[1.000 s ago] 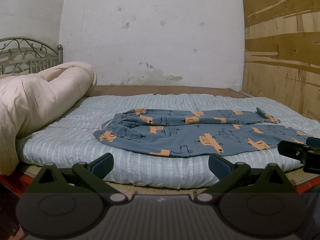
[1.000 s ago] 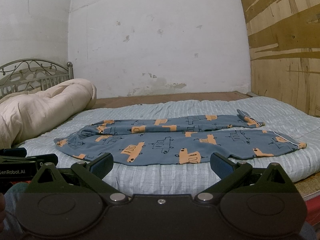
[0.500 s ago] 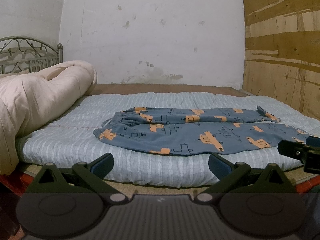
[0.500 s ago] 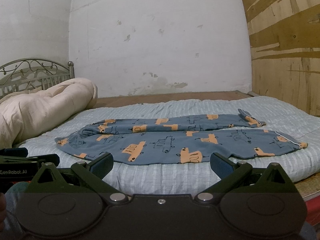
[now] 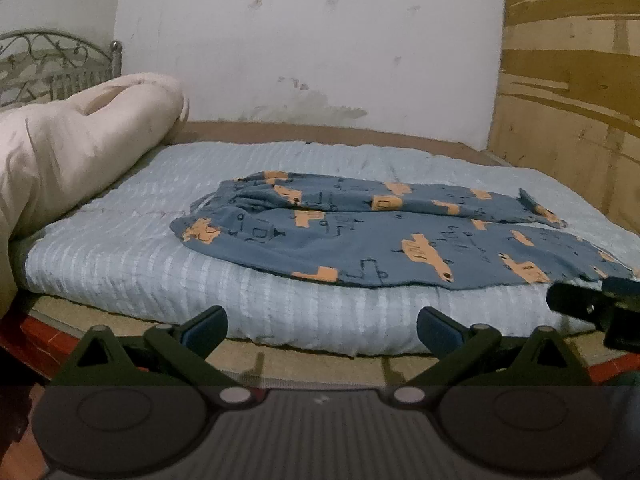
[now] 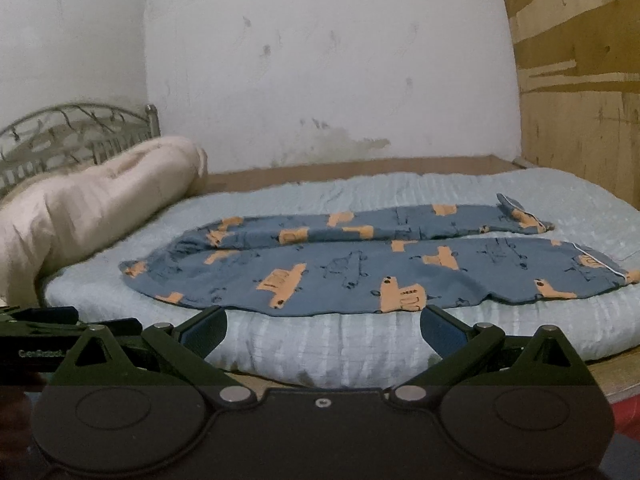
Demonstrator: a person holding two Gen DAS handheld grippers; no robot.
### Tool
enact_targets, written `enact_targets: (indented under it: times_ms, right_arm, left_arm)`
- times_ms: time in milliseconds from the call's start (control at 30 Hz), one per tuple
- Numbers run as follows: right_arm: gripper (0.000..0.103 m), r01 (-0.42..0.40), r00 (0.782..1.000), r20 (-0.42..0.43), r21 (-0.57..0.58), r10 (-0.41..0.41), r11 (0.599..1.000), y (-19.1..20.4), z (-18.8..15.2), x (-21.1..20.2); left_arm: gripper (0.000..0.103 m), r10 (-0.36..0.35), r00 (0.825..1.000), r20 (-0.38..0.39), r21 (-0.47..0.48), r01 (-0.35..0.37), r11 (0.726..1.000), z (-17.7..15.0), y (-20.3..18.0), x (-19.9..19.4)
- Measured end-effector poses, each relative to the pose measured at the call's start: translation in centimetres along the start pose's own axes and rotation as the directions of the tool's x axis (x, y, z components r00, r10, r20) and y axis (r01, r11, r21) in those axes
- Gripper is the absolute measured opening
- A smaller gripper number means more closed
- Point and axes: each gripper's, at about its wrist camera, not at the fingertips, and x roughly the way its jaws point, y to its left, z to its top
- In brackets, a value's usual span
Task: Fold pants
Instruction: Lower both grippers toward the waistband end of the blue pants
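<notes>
Pants (image 5: 384,240): blue, printed with orange vehicles, lying spread lengthwise on the pale blue mattress pad (image 5: 120,256), near its front edge. Waistband end points toward the rolled cream duvet (image 5: 68,152); the 2 legs run the other way, toward the plywood wall (image 5: 568,92). The far leg lies partly bunched beside the near one, its cuff turned up.

Left gripper (image 5: 322,322): jaws wide apart, nothing between them, hovering off the bed's front edge, well short of the cloth. Right gripper (image 6: 323,322): also wide and empty; its fingertips appear in line with the near hem of the pants, but we cannot tell whether they touch.

Handling judgement: thin knit fabric, so we expect it to be light, limp and free of any stiffness. It should drape from whatever 2 points we pinch and sag between them. Not fragile. We expect some drag against the ribbed pad, so lifting should work better than sliding.

Where to take hold, as we judge it: left gripper at the waistband corner nearest us, right gripper at the near leg's cuff (image 6: 600,268). Both are doubled, hemmed edges, thick enough for a narrow pinch. Risk: catching the pad along with the cloth.
</notes>
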Motion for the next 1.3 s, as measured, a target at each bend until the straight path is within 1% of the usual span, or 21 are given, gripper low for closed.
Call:
enact_targets:
  times_ms: [33, 100, 267, 367, 567, 733, 867, 1067, 1100, 1200, 1300]
  right_arm:
    - [0.102, 0.006, 1.000, -0.026, -0.004, -0.006, 1.000, -0.1, 0.3, 0.6]
    - [0.102, 0.011, 0.999, -0.053, -0.004, -0.011, 1.000, -0.2, 0.7, 1.3]
    - [0.102, 0.013, 0.997, -0.076, -0.009, -0.013, 1.000, -0.7, 1.2, 2.7]
    - [0.102, 0.012, 0.997, -0.078, 0.000, -0.011, 1.000, -1.2, 1.6, 3.3]
    - [0.102, 0.003, 0.998, -0.063, 0.007, -0.003, 1.000, -2.1, 2.8, 4.3]
    - [0.102, -0.001, 0.999, -0.039, -0.027, 0.000, 1.000, -2.4, 4.0, 5.5]
    - [0.102, -0.015, 0.999, -0.041, -0.054, 0.013, 0.998, -2.6, 5.2, 7.2]
    - [0.102, -0.062, 0.997, -0.048, -0.118, 0.057, 0.991, -3.4, 7.4, 11.1]
    - [0.102, -0.080, 0.996, -0.045, -0.130, 0.074, 0.988, -3.7, 7.8, 11.8]
    - [0.102, -0.167, 0.986, -0.049, -0.154, 0.161, 0.974, -4.9, 9.6, 14.2]
    - [0.102, -0.217, 0.976, -0.046, -0.215, 0.212, 0.952, -5.9, 11.5, 16.9]
  left_arm:
    - [0.102, 0.007, 1.000, -0.005, -0.004, -0.007, 1.000, 0.3, 0.1, 0.3]
    - [0.102, 0.022, 1.000, -0.009, -0.003, -0.022, 1.000, 0.7, 0.1, 0.9]
    - [0.102, 0.062, 0.998, -0.021, 0.004, -0.062, 0.998, 1.8, 0.1, 1.9]
    - [0.102, 0.068, 0.997, -0.030, 0.001, -0.068, 0.998, 2.4, 0.1, 2.2]
    - [0.102, 0.085, 0.995, -0.045, 0.029, -0.083, 0.996, 3.7, 0.0, 3.5]
    - [0.102, 0.110, 0.993, -0.050, 0.026, -0.109, 0.994, 6.1, 0.4, 5.3]
    - [0.102, 0.148, 0.988, -0.050, 0.063, -0.145, 0.988, 8.6, 0.8, 7.7]
    - [0.102, 0.161, 0.986, -0.052, 0.086, -0.156, 0.984, 12.5, 2.1, 12.1]
    - [0.102, 0.161, 0.985, -0.058, 0.092, -0.155, 0.984, 13.1, 2.3, 12.9]
    - [0.102, 0.169, 0.984, -0.062, 0.117, -0.161, 0.980, 14.9, 3.0, 15.6]
    - [0.102, 0.190, 0.978, -0.090, 0.143, -0.176, 0.974, 16.3, 3.6, 18.6]
